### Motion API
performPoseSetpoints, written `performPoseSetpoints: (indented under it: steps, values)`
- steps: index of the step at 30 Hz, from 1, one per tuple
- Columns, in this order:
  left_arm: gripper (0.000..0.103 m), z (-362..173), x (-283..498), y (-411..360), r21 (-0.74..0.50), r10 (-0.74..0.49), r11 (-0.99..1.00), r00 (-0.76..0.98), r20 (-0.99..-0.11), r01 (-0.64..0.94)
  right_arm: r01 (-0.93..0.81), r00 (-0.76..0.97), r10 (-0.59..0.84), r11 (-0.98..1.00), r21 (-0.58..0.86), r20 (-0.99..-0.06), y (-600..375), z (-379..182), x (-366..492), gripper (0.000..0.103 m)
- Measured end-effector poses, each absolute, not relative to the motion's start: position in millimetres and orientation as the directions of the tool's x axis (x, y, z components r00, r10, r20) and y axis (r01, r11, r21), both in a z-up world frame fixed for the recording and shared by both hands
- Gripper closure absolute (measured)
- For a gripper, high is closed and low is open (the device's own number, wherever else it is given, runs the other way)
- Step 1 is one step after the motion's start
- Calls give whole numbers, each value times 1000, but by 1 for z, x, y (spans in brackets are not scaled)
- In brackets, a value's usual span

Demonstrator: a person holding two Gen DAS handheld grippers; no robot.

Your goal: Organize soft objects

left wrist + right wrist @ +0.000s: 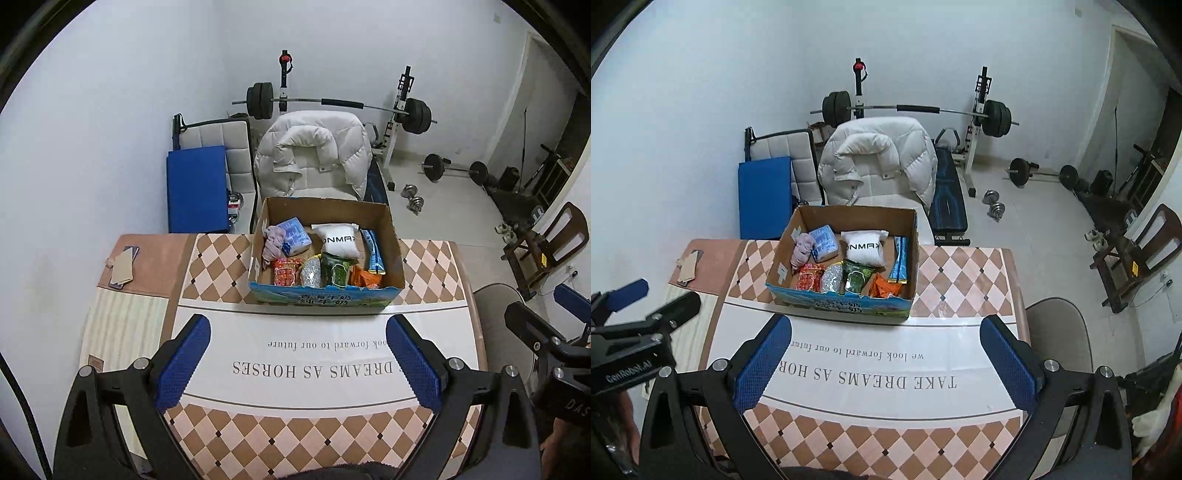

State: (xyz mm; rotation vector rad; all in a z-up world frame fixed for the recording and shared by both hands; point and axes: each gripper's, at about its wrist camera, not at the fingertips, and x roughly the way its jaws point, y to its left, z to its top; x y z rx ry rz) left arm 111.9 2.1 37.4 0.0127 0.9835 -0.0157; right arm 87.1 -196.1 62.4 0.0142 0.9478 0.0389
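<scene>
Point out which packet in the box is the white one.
The white pouch printed "ONMAX", at the back of the cardboard box. The other packets around it are blue, red, silver, green or orange.

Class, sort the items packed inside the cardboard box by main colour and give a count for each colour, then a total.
Inside the cardboard box:
Blue: 2 (tissue pack, long sachet)
White: 1 (white pouch)
Pink: 1 (pink cloth)
Red: 1 (red packet)
Silver: 1 (silver bundle)
Green: 1 (green packet)
Orange: 1 (orange packet)
Total: 8

Home gym room; barbell rack (pixel 338 103), dumbbells (pixel 413 197); checkered table (pixel 424 266).
</scene>
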Motion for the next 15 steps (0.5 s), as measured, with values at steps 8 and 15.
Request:
performPoseSetpoints:
  steps: [8, 15]
  values:
    - [6, 50, 100, 3, -1, -5, 1000, 591, -806, 7, -22, 590, 25, 1000, 15, -807, -196, 72, 71, 0]
    - [6, 49, 105, 4, 10, 15, 1000, 598, -801, -12, -11, 601, 6, 1000, -1, -799, -198, 71, 75, 0]
